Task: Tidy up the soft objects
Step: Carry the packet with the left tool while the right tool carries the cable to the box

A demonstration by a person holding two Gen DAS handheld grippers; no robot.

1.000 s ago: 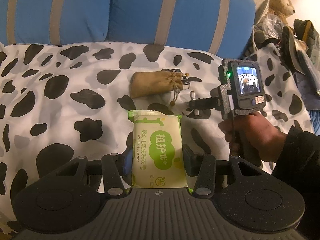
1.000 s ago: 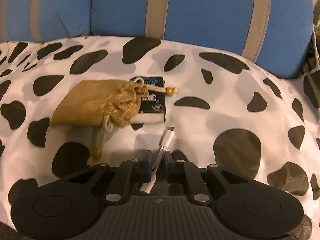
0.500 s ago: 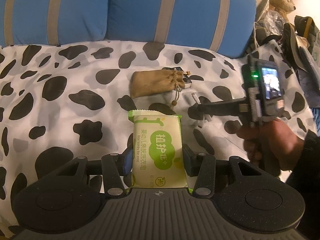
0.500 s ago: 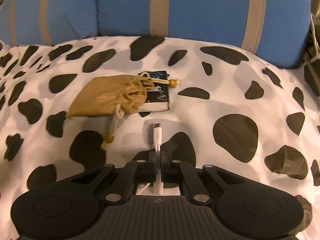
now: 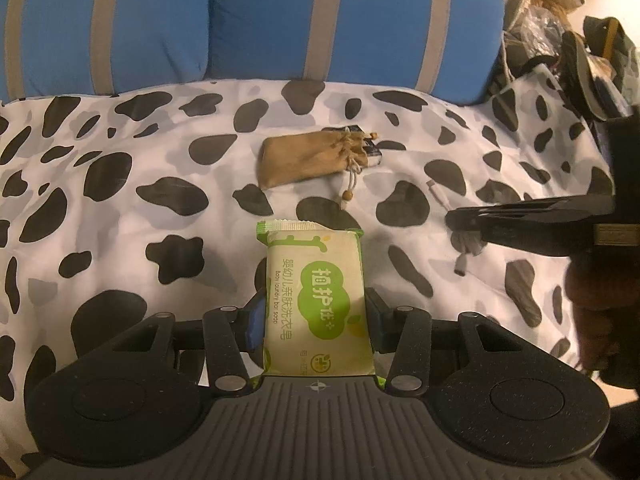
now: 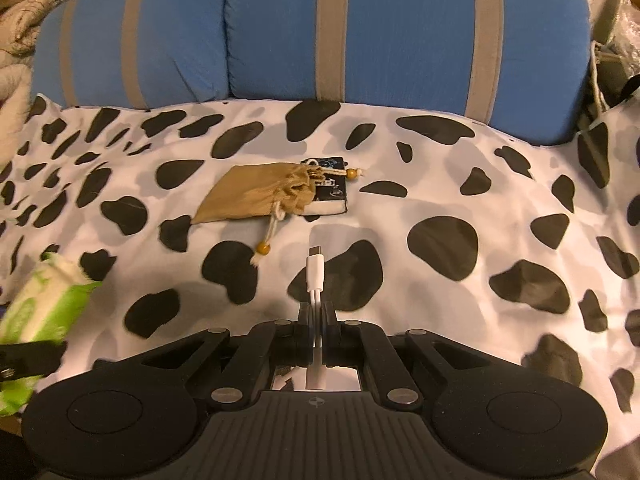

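My right gripper [image 6: 316, 312] pinched the thin white cable [image 6: 315, 276] near the tan cloth drawstring pouch [image 6: 260, 196]; I thought slow lifting best. My left gripper [image 5: 316, 312] squeezed the green soap packet [image 5: 316, 300].

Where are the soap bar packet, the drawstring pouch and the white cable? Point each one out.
soap bar packet [image 5: 316, 300], left wrist view, middle of its printed face.
drawstring pouch [image 6: 256, 194], right wrist view, flat tan cloth body.
white cable [image 6: 315, 270], right wrist view, white plug housing ahead of the jaws.
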